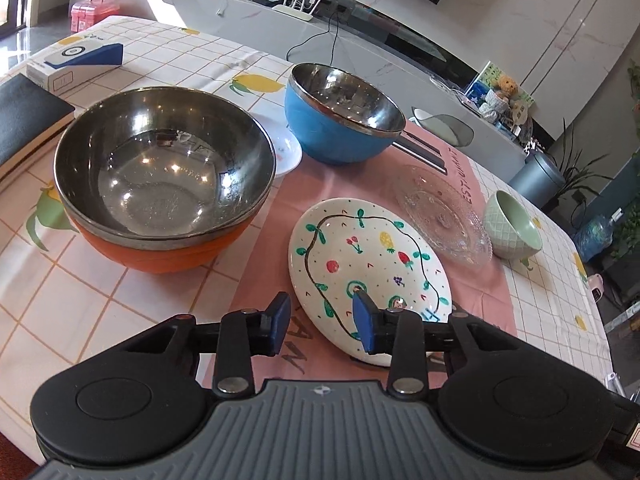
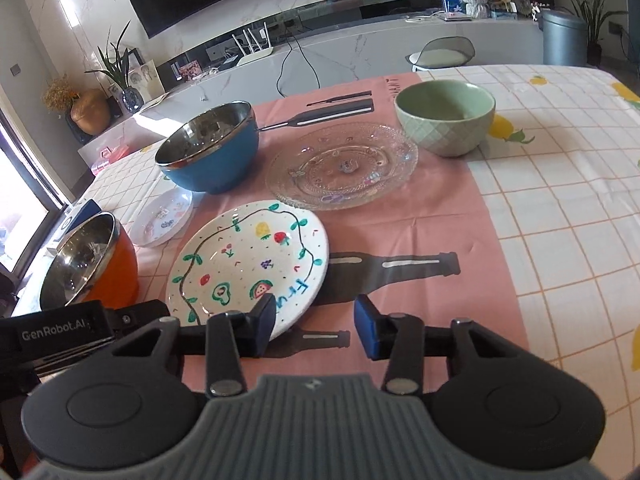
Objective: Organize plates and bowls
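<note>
A: Going left to right across the table (image 1: 132, 44), what sits there?

B: Near the left edge, the orange bowl (image 1: 164, 184), steel inside. Just behind it to the right a small white plate (image 1: 286, 150), partly hidden by that bowl. Next the blue bowl (image 1: 340, 114), also steel-lined, at the far edge of the pink mat (image 1: 280, 216).

A: And on the mat itself?

B: The painted plate (image 1: 368, 256), white with fruit and a vine, lies toward the mat's near edge. The glass plate (image 1: 442, 214) lies just beyond it to the right, apart from it in the right-wrist view. The green bowl (image 1: 512, 226) stands upright right beside the glass plate, about where the mat's right edge meets the checked cloth; whether they touch I cannot tell.

A: The tongs?

B: The left gripper (image 1: 322, 322) is about half open, its jaws astride the painted plate's near-left rim, one finger outside and one over the plate. The pads do not press on it; it holds nothing.

A: The right one?

B: The right gripper (image 2: 316, 322) is also about half open and holds nothing. Its left finger overlaps the painted plate's near-right rim and its right finger is over bare mat.
</note>
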